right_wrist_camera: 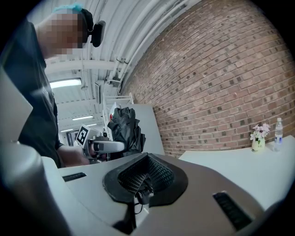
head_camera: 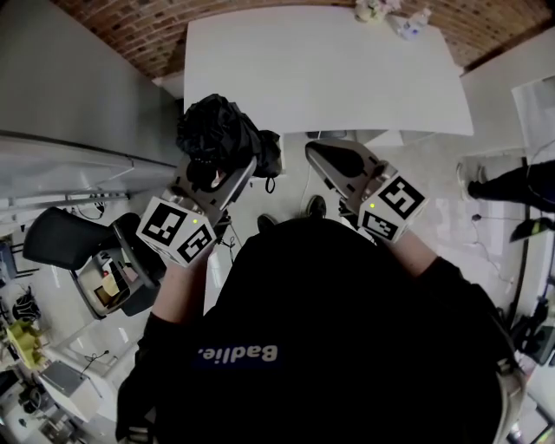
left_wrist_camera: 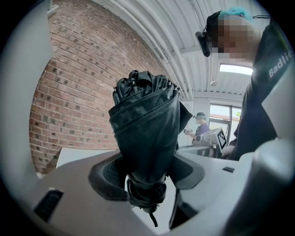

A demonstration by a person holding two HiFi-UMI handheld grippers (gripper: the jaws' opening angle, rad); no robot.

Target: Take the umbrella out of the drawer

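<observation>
A folded black umbrella (head_camera: 217, 130) is clamped in my left gripper (head_camera: 217, 169), held up in the air in front of the person's chest. In the left gripper view the umbrella (left_wrist_camera: 147, 133) stands upright between the two pads of that gripper (left_wrist_camera: 146, 177), folds bunched at the top and a thin strap hanging below. My right gripper (head_camera: 316, 152) is beside it on the right, apart from it, jaws together. In the right gripper view its pads (right_wrist_camera: 144, 182) meet with a small dark bit and a thin cord at the seam. The umbrella (right_wrist_camera: 123, 126) and left gripper (right_wrist_camera: 107, 146) show beyond. No drawer is in view.
A white table (head_camera: 329, 69) lies ahead, with a small flower vase (head_camera: 373, 9) and a bottle (head_camera: 409, 22) at its far corner by the brick wall. A grey cabinet side (head_camera: 78, 95) and a black chair (head_camera: 61, 238) are at left. Another person (left_wrist_camera: 200, 124) stands in the distance.
</observation>
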